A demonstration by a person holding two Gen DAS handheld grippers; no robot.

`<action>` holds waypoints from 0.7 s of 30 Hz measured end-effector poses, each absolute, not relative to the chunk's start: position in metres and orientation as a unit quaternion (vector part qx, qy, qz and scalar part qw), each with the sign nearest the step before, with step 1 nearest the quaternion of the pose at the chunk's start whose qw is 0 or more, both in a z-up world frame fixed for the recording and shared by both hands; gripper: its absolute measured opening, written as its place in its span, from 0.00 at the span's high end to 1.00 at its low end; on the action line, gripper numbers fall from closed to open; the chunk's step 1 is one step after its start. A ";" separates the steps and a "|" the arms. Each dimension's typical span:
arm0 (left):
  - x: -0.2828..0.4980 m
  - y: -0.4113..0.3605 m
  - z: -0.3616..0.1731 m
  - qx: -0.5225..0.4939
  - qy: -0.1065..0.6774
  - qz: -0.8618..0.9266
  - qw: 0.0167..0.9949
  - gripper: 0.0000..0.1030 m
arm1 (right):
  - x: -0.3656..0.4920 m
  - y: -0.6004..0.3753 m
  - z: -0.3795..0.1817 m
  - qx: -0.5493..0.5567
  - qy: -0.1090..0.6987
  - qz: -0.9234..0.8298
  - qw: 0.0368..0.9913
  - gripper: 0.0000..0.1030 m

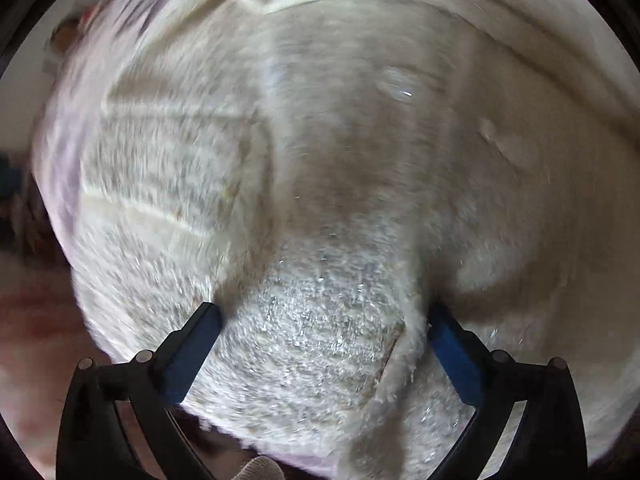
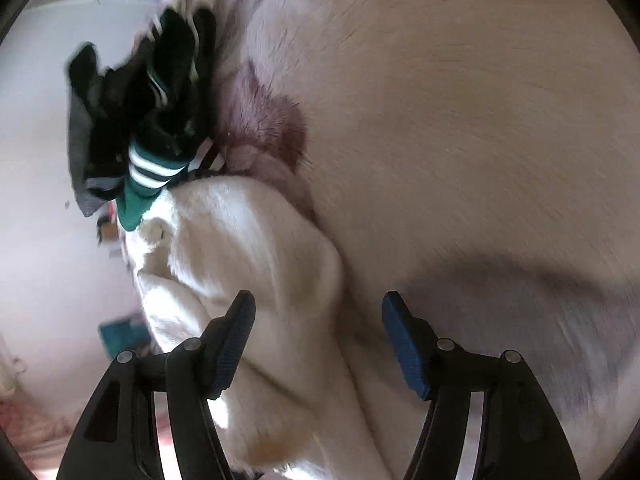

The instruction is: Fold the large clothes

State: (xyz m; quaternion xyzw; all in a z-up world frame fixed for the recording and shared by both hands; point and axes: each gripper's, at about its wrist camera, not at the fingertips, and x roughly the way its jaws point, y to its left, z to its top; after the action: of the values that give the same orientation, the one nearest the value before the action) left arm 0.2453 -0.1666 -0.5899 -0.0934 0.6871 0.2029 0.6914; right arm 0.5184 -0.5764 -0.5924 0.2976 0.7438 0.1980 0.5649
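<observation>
A cream fleece garment (image 1: 320, 200) fills nearly the whole left wrist view, spread flat beneath my left tongs (image 1: 324, 316), which point straight down at it. Blur hides its outline, so I cannot tell its long axis there; one raised fold or seam runs from the lower centre of the frame up toward the upper middle. My left tongs stand wide apart, a blue pad on either side of that fold, neither pressing the cloth.

In the right wrist view the same cream fleece (image 2: 248, 264) lies as a bunched roll, its length running from the bottom centre of the frame up toward the middle left. My right tongs (image 2: 318, 304) are spread apart over it: the left pad lies in front of the fleece, the right pad over the pale bedding (image 2: 460, 120) that fills the right half of the frame. Nothing is gripped.

At the roll's upper end sits one dark heap of clothes (image 2: 132, 112), among it one green piece with white stripes (image 2: 148, 176). One mauve furry patch (image 2: 264, 128) lies just right of the heap.
</observation>
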 end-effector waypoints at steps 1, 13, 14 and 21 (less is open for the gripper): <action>0.244 -0.165 -0.590 -0.114 0.677 0.204 0.697 0.00 | 0.520 -0.573 -0.603 0.294 0.757 0.197 0.550 0.35; 0.239 -0.167 -0.581 -0.124 0.690 0.226 0.677 0.00 | 0.554 -0.540 -0.594 0.200 0.748 0.168 0.610 0.91; 0.237 -0.153 -0.580 -0.129 0.695 0.229 0.669 0.00 | 0.553 -0.542 -0.592 0.212 0.754 0.173 0.597 0.87; 0.258 -0.188 -0.511 -0.160 0.682 0.203 0.684 0.00 | 0.496 -0.609 -0.539 0.221 0.761 0.201 0.577 0.40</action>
State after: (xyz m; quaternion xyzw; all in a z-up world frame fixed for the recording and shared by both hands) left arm 0.2583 -0.1880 -0.5112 -0.1605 0.6823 0.2028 0.6838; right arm 0.4963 -0.6090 -0.5386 0.2209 0.7606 0.2009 0.5765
